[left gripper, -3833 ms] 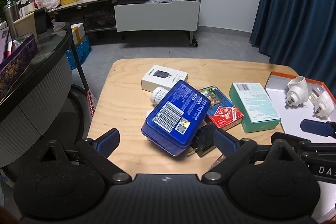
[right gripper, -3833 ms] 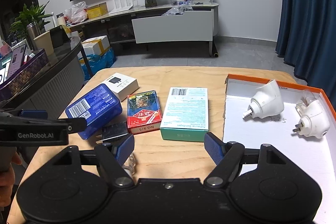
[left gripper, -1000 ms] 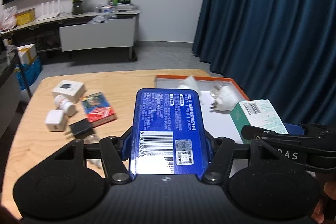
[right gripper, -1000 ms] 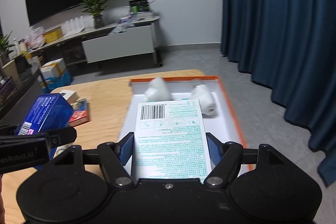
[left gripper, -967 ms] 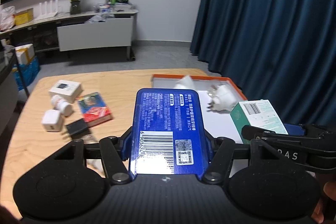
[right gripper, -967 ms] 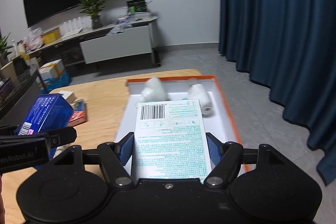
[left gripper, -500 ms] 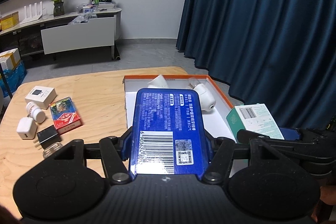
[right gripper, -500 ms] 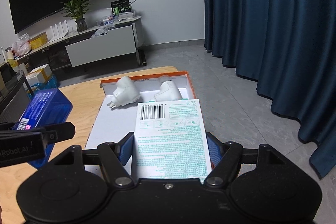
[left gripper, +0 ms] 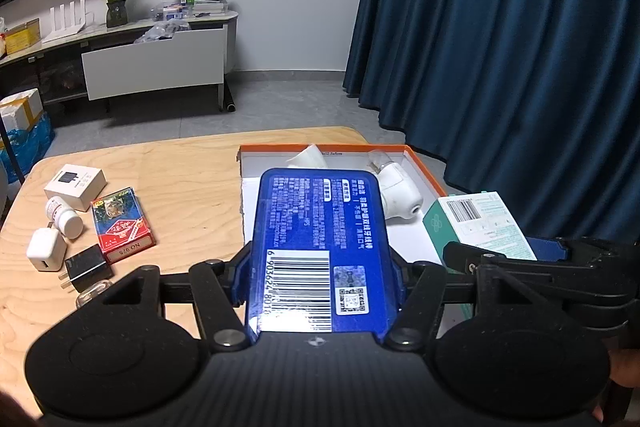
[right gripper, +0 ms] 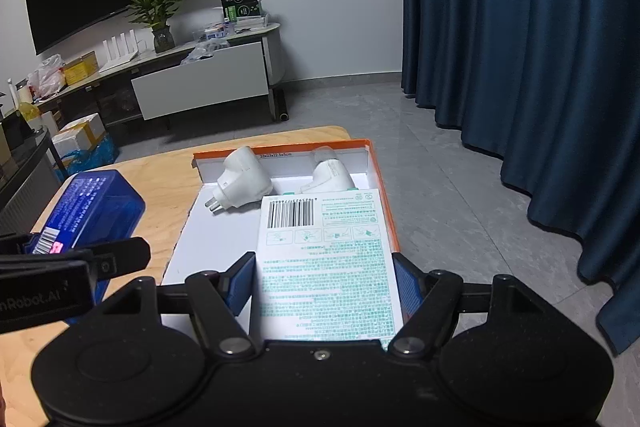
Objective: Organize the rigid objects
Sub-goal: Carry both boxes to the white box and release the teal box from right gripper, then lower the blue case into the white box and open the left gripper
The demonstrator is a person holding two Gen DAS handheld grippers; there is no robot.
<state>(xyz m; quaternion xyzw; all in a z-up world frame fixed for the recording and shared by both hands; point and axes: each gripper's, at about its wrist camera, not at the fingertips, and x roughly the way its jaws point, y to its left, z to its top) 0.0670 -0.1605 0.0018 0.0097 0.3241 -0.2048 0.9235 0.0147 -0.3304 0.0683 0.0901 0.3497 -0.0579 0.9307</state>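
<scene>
My left gripper (left gripper: 319, 269) is shut on a blue box (left gripper: 320, 227) with a barcode, held lengthwise over the near left part of an orange-rimmed white tray (left gripper: 324, 147). My right gripper (right gripper: 324, 277) is shut on a white-and-teal box (right gripper: 326, 259), held over the tray's (right gripper: 280, 148) right side. Two white plug adapters (right gripper: 240, 183) (right gripper: 332, 177) lie at the tray's far end. The blue box (right gripper: 92, 203) also shows at the left of the right wrist view. The teal box (left gripper: 476, 223) shows at the right of the left wrist view.
On the wooden table (left gripper: 180, 171) left of the tray lie a white charger box (left gripper: 75, 183), a pill bottle (left gripper: 64, 219), a red card pack (left gripper: 122, 229), a white cube charger (left gripper: 46, 250) and a black charger (left gripper: 86, 267). A blue curtain (left gripper: 520, 67) hangs beyond the table's right edge.
Both boxes lay on the table between open jaws at first; now each is gripped. Over the last second both grippers carried them rightward over the tray.
</scene>
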